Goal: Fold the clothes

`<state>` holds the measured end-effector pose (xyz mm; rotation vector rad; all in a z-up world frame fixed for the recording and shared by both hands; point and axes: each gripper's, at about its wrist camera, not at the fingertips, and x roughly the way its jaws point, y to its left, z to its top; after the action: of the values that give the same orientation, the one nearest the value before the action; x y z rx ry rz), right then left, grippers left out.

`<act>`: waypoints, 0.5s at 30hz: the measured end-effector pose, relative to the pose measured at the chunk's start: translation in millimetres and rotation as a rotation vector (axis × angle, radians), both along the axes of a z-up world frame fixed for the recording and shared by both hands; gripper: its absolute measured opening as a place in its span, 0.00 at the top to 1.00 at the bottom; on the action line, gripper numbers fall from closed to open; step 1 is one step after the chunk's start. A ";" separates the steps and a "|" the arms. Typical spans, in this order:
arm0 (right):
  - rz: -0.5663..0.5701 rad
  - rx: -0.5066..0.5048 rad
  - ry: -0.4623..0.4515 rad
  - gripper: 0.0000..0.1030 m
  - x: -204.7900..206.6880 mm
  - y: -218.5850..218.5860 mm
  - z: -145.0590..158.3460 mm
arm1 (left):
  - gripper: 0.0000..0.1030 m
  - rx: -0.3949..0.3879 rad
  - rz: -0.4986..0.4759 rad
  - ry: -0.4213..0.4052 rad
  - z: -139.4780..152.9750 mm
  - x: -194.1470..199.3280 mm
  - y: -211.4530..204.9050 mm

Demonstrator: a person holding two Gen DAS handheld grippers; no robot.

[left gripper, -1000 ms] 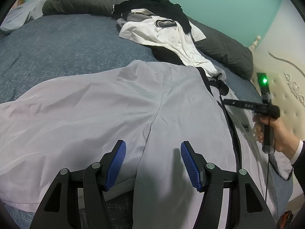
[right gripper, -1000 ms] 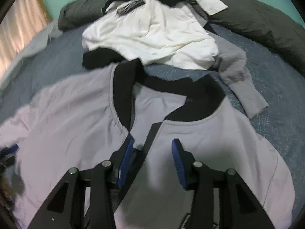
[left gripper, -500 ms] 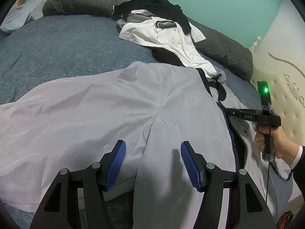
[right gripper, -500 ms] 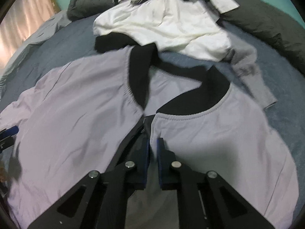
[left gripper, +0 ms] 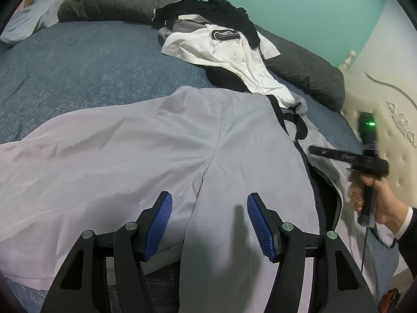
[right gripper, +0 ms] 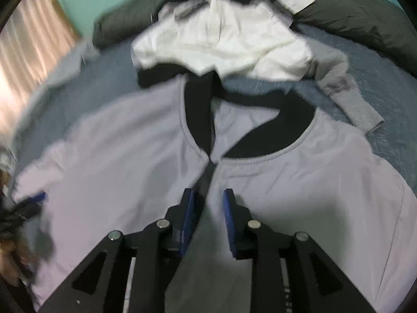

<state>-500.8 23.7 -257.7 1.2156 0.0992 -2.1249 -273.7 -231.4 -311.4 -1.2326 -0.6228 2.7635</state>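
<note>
A pale grey jacket (left gripper: 156, 151) with a black collar (right gripper: 273, 140) lies spread flat on the blue bed cover. My left gripper (left gripper: 208, 219) is open and empty, just above the jacket near the armpit seam where sleeve meets body. My right gripper (right gripper: 208, 208) hovers over the jacket's front opening below the collar, its jaws a small gap apart with nothing between them. The right gripper also shows in the left wrist view (left gripper: 338, 154), held by a hand over the jacket's front.
A pile of white (left gripper: 229, 52), black and grey clothes (right gripper: 338, 83) lies beyond the jacket. A dark grey duvet (left gripper: 109, 2) runs along the teal wall. A cream padded headboard (left gripper: 391, 120) is at the right. A curtain (right gripper: 28, 52) hangs at the left.
My right gripper closed near the jacket's front edge half a second ago and has since opened a small gap. The jacket front now lies more closed. The left gripper has barely moved.
</note>
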 end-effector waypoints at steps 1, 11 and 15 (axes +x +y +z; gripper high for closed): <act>-0.027 -0.019 0.019 0.69 4.3 11.2 7.3 | 0.38 0.004 0.001 0.000 0.0 0.3 -0.5; -0.118 0.022 -0.098 0.69 52.9 76.6 -12.6 | 0.38 -0.007 -0.017 0.022 11.5 1.5 9.8; -0.128 0.044 -0.143 0.69 66.4 75.5 -24.9 | 0.38 -0.017 -0.043 0.024 16.0 1.6 23.6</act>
<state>-434.4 99.2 -282.6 1.4295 0.0056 -2.1465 -272.1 -207.8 -295.4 -1.1989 -0.5655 2.7502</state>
